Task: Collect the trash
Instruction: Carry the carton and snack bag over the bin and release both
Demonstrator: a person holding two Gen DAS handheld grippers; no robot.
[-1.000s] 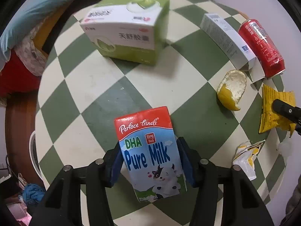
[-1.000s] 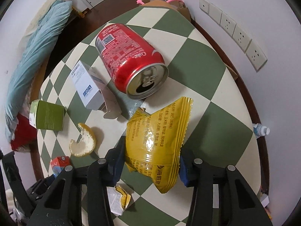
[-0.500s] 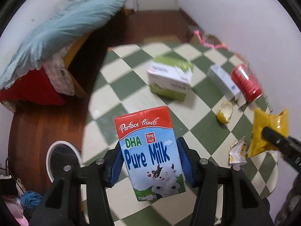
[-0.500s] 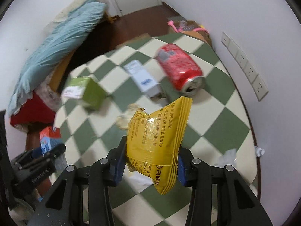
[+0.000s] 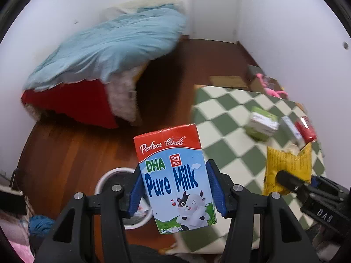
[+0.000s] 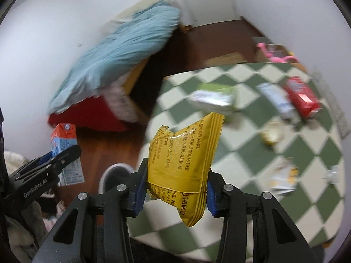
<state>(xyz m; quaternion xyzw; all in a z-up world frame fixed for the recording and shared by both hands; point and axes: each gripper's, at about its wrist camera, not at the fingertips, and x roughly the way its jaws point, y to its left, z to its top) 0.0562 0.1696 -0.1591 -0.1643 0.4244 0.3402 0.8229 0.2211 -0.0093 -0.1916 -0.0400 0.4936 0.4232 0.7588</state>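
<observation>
Milk carton (image 5: pixel 175 184) pinched upright in my left claw (image 5: pixel 176 191); right claw (image 6: pixel 175 189) clamps yellow packet (image 6: pixel 186 160); bin (image 5: pixel 109 176) at nine o'clock.

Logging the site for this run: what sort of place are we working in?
Probably a lived-in bedroom: a bed with a blue quilt, wooden floor, and a checkered table strewn with trash.
</observation>
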